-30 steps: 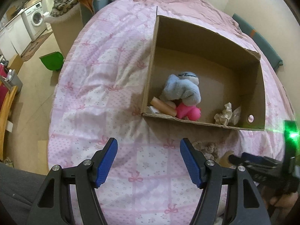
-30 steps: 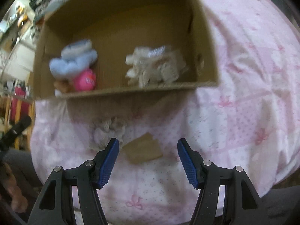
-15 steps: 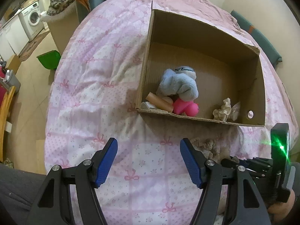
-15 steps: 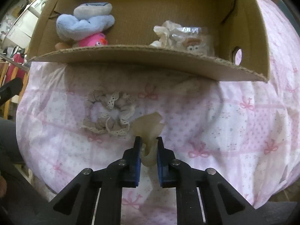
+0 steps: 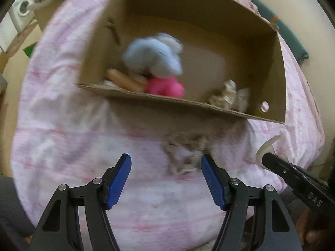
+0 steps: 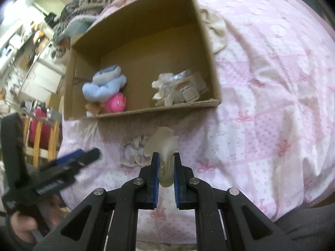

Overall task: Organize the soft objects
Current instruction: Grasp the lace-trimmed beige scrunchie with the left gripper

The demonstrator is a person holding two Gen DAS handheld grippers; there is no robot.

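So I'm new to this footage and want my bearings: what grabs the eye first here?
The open cardboard box on the pink bedspread dominates, with a blue plush and a pink toy in its left corner and a cream bundle to the right. In front of it the right gripper is shut on a pale, translucent soft piece. Beside that lies a lacy scrunchie, which the open left gripper nears.
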